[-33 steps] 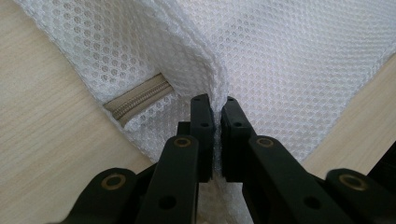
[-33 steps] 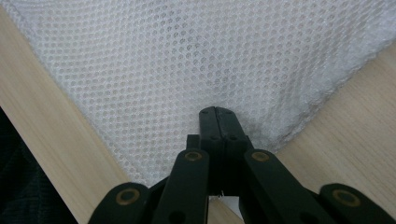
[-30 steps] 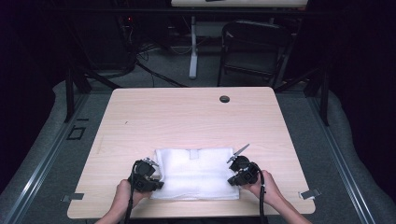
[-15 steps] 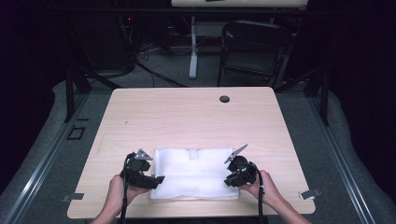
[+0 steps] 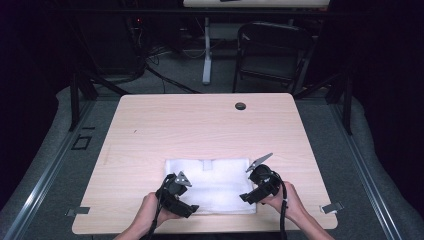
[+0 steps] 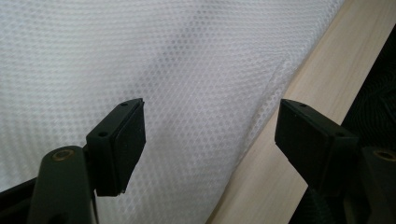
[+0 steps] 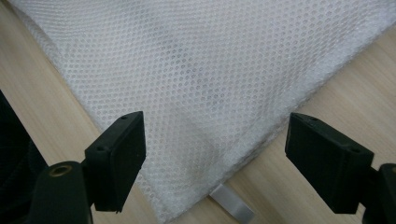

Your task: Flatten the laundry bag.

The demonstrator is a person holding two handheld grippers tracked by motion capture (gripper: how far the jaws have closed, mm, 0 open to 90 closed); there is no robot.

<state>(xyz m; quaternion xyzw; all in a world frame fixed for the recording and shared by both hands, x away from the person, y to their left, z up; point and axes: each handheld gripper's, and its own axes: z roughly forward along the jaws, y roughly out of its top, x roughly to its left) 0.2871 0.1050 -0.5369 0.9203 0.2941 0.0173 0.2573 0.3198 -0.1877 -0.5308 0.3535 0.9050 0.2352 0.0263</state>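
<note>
Near the bench's (image 5: 150, 125) front edge, our left gripper (image 5: 176, 196) and right gripper (image 5: 258, 187) have just been opening, fingers empty over the white mesh cloth (image 5: 217, 180). A low finger could snag its weave and rumple it.

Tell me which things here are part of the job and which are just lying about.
Part of the job: white mesh cloth, left gripper, right gripper, both with jaws open.
Lying about: folding chair, black grommet in the table.
</note>
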